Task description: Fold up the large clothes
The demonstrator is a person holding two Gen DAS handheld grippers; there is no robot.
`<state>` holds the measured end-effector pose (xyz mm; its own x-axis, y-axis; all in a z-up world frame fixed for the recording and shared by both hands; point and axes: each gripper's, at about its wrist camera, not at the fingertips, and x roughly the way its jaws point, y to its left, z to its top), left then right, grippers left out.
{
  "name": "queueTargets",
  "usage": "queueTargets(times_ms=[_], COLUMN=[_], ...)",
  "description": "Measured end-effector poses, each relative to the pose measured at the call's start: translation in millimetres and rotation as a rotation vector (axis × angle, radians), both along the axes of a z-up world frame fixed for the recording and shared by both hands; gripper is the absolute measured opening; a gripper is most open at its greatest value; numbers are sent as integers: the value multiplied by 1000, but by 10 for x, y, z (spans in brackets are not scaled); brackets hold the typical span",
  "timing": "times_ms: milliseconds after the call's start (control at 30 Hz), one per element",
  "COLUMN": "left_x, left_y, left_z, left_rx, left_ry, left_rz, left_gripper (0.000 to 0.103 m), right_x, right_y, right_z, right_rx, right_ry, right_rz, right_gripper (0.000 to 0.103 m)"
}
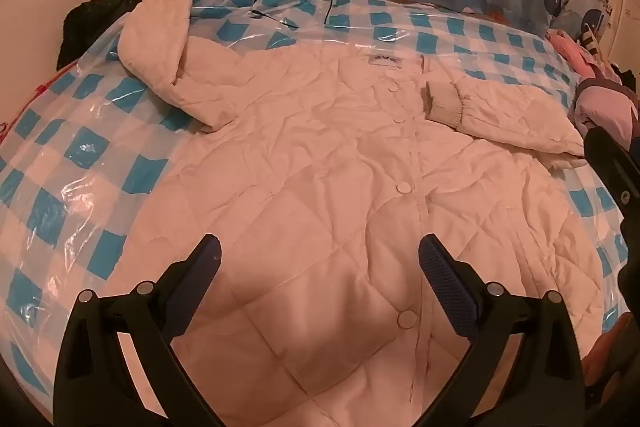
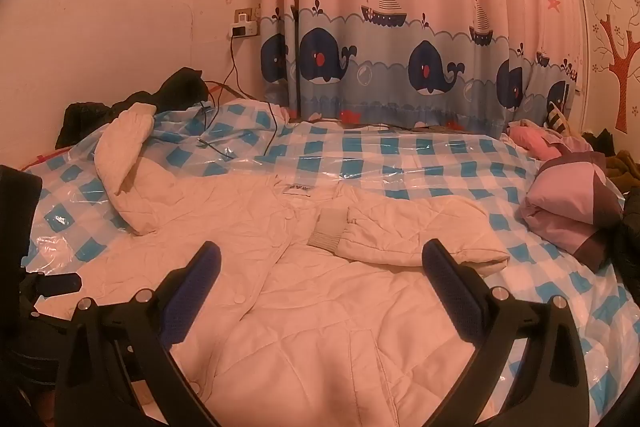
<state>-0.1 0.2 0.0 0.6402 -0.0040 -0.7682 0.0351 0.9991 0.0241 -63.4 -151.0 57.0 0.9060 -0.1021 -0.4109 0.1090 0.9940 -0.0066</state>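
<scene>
now best to reach for the raised left sleeve (image 1: 160, 39) of the white quilted coat (image 1: 320, 167), spread flat on the bed (image 1: 80, 155); left tongs (image 1: 320, 255) and right tongs (image 2: 320, 263) released wide, empty; pinch cuff, fold inward like right sleeve (image 2: 408, 231).

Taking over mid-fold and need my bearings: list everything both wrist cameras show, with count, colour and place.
quilted coat: one, cream, spread front-up on the bed, one sleeve folded across its chest, the other lying outward
plastic sheet: one, blue-and-white check, under the coat
dark clothing: one heap, black, far left corner
cables: a few, black, from the wall socket onto the sheet
folded clothes: one pile, pink and purple, right edge
curtain: one, pink with blue whales, behind the bed
left gripper: open, over the coat's hem
right gripper: open, above the coat
</scene>
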Motion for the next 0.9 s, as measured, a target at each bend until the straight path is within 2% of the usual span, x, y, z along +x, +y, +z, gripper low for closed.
queueTargets(times_ms=[333, 900], left_x=[27, 94], left_y=[107, 8], left_z=[-99, -88], left_rx=[-3, -11], left_ry=[15, 30], left_rz=[-13, 4], left_gripper=[95, 95], right_x=[1, -3], right_y=[-2, -44], right_z=[-15, -48], right_rx=[-1, 0], right_ry=[4, 7], right_rz=[0, 0], right_gripper=[97, 97])
